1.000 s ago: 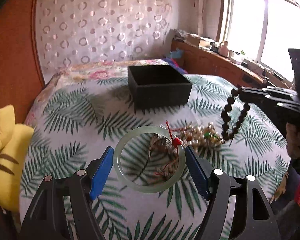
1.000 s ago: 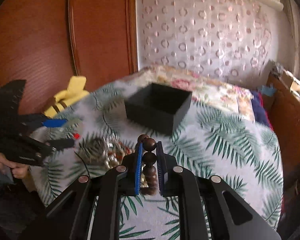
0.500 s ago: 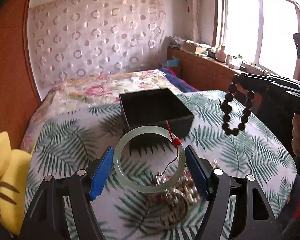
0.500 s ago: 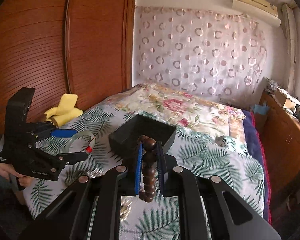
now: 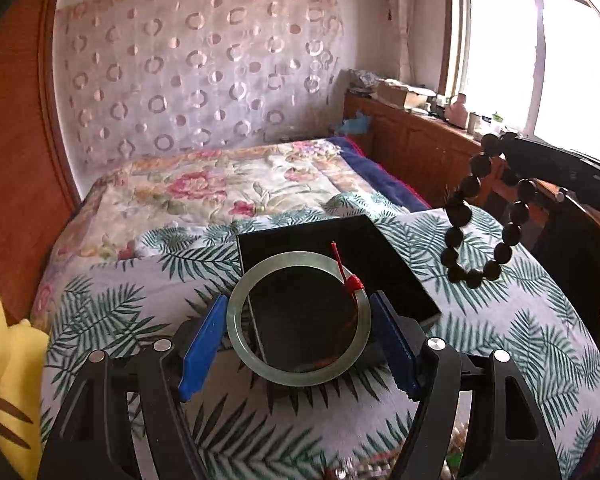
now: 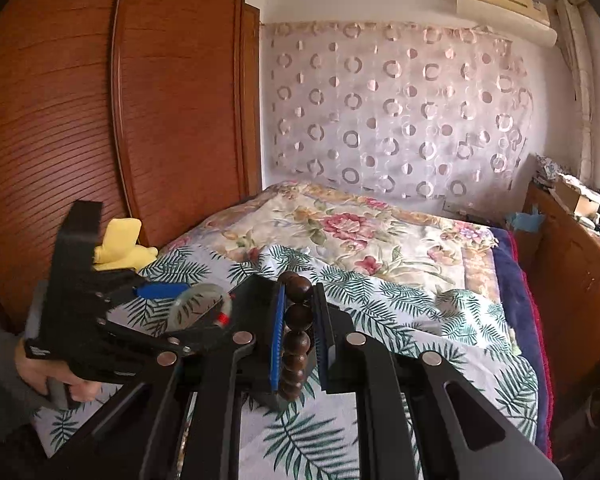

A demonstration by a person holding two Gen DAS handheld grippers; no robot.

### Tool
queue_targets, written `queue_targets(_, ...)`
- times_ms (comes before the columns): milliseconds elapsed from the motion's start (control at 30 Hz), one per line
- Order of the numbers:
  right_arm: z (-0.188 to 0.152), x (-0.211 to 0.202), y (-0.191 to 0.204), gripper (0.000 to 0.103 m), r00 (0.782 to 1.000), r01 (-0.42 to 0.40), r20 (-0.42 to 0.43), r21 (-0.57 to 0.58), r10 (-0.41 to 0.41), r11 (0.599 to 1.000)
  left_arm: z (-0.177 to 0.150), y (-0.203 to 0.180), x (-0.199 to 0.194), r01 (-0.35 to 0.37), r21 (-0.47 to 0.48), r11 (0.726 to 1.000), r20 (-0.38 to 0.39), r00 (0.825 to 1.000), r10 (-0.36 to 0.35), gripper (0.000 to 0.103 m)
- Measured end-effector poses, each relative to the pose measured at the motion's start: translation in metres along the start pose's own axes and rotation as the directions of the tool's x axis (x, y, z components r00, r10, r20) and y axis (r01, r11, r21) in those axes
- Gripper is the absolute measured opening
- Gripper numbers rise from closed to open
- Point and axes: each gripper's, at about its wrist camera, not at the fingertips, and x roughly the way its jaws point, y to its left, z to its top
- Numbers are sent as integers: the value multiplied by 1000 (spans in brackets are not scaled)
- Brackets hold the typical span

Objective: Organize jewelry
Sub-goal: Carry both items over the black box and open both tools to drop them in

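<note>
Since the earlier frames, the jade bangle (image 5: 298,318) has been carried forward from above the loose jewelry heap to a place directly over the black box (image 5: 364,256), whose dark interior is now seen through the ring; the bead bracelet (image 5: 484,216) has been lifted higher and brought nearer the box at 2 o'clock.

The bangle is held across its full width between the blue pads (image 5: 202,346) of the left gripper (image 5: 300,344), which are set wide apart yet pressed against the ring at 9 and 3 o'clock. A red cord knot (image 5: 354,282) is tied to the ring at 1 o'clock. The bangle is judged stiff, smooth, fairly heavy for its size and breakable; being slippery, it is best taken across the diameter as it is now and lowered close to the box floor before release, not dropped.

The bead bracelet is pinched by the right gripper (image 6: 298,336), its pads nearly closed on a few dark beads while the remainder hangs as a loop. It is judged light, limp and sturdy, so a grip on any bead is sufficient, though the loop will swing.

The box rests on the leaf-print cover (image 5: 500,320) of the bed. A little of the jewelry heap (image 5: 380,470) is glimpsed at 6 o'clock in the left wrist view, below the gripper. A yellow plush toy (image 5: 8,380) lies at 8 o'clock beside the wooden wardrobe (image 6: 100,120)
</note>
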Motion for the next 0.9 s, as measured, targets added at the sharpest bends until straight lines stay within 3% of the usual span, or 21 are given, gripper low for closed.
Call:
queue_targets(300, -1, 38, 2, 15, 998, -36, -59, 14, 37, 999, -1, 4, 19, 8, -23, 1000, -28, 1000, -9, 72)
queue_targets(367, -1, 46, 5, 15, 997, -37, -64, 17, 38, 999, -3, 5, 13, 6, -23, 1000, -9, 1000, -7, 81)
queue_targets(633, -5, 68, 11, 15, 991, -50, -119, 32, 53, 998, -10, 15, -18, -22, -26, 999, 45, 999, 23, 82)
queue_targets(700, -9, 75, 13, 15, 988, -55, -141, 41, 60, 998, -18, 20, -27, -35, -31, 999, 57, 998, 36, 92)
queue_targets(900, -21, 84, 19, 19, 983, -52, -176, 42, 59, 998, -40, 28, -51, -71, -23, 997, 74, 995, 73, 93)
